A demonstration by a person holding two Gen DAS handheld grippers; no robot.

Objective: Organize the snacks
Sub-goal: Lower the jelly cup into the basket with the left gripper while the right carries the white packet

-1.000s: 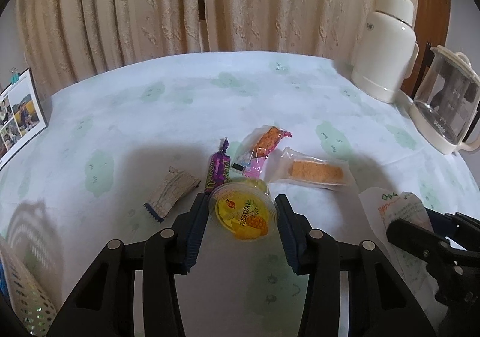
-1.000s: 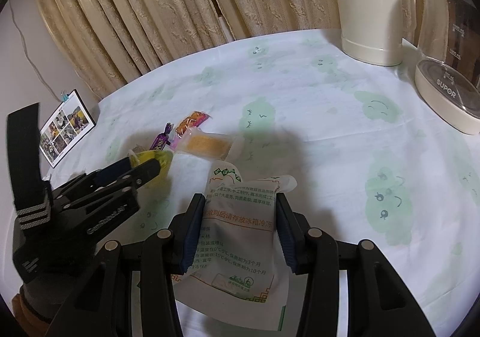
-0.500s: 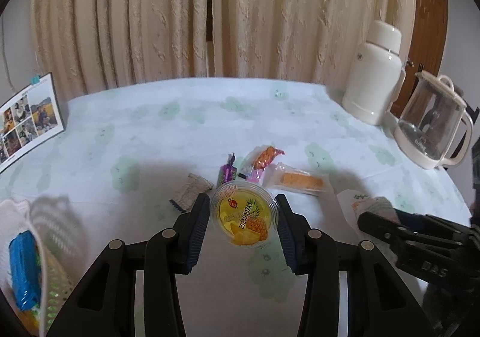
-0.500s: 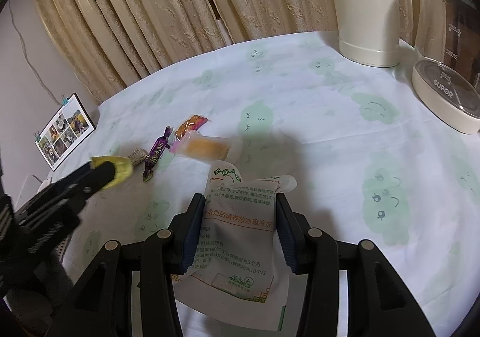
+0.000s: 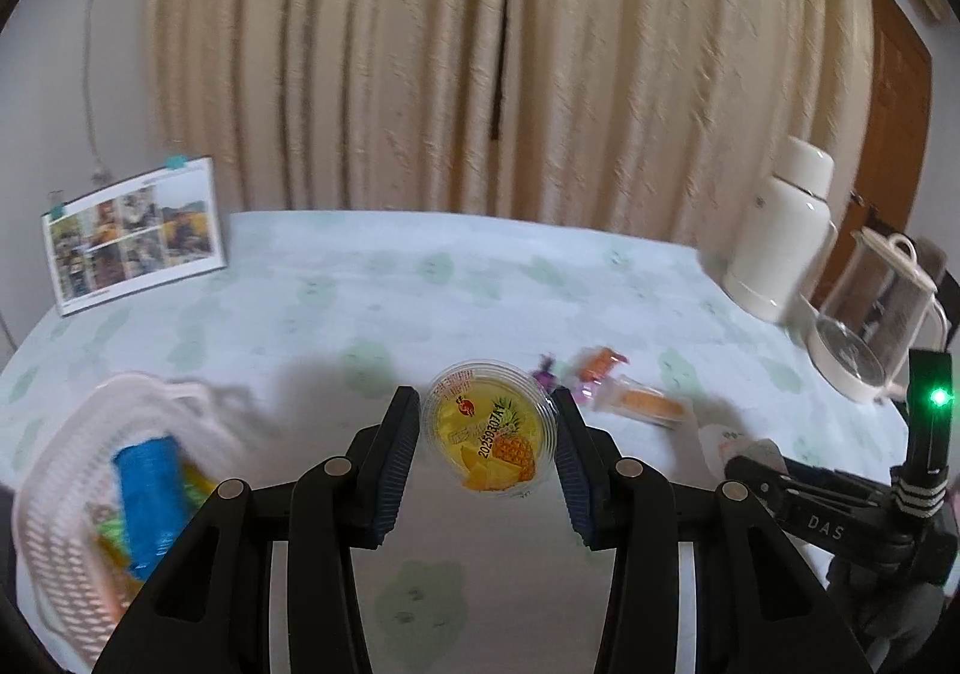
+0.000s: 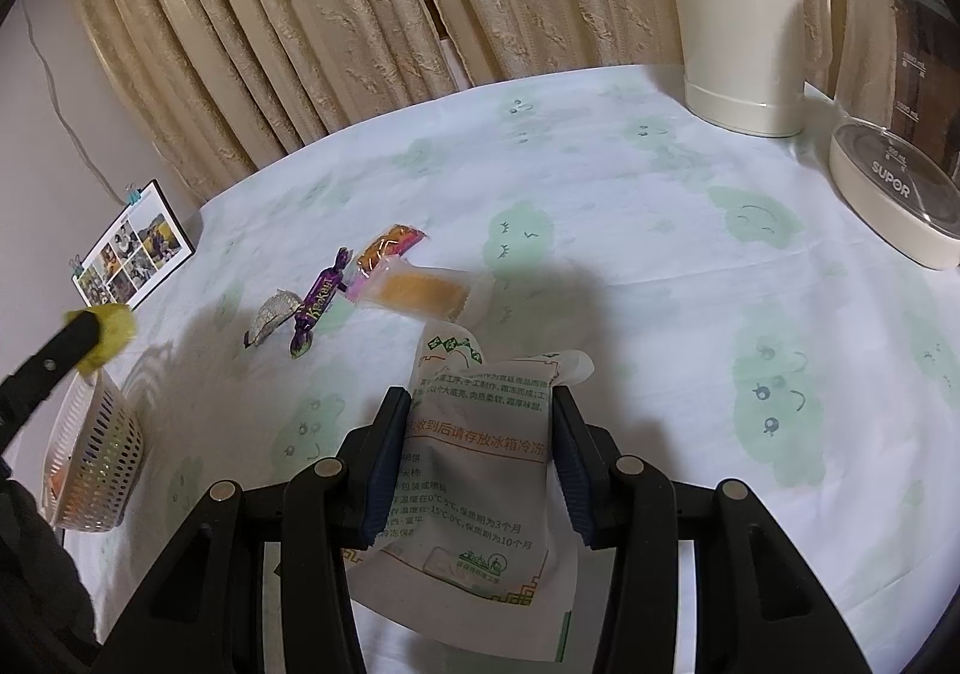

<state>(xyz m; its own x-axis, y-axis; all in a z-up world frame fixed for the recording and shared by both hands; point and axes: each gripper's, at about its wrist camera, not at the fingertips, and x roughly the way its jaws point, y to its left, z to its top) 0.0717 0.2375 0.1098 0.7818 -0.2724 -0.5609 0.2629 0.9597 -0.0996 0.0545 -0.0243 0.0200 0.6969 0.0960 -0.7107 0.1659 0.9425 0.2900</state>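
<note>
Carrying a pineapple jelly cup (image 5: 489, 437) pinched between the left gripper (image 5: 487, 455)'s jaws, we hang above the counter (image 5: 480, 290), right of the white basket (image 5: 90, 500) at lower left of the frame. At centre, loose sweets (image 6: 321, 299) wait. Lower right, the right gripper (image 6: 480, 461)'s jaws clamp a white printed pouch (image 6: 480, 470). Next, we judge, comes swinging the cup over the basket and spreading the jaws.

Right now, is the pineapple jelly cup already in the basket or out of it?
Out. The jelly cup is clamped in the left tool, lifted above the table, right of the basket.
</note>
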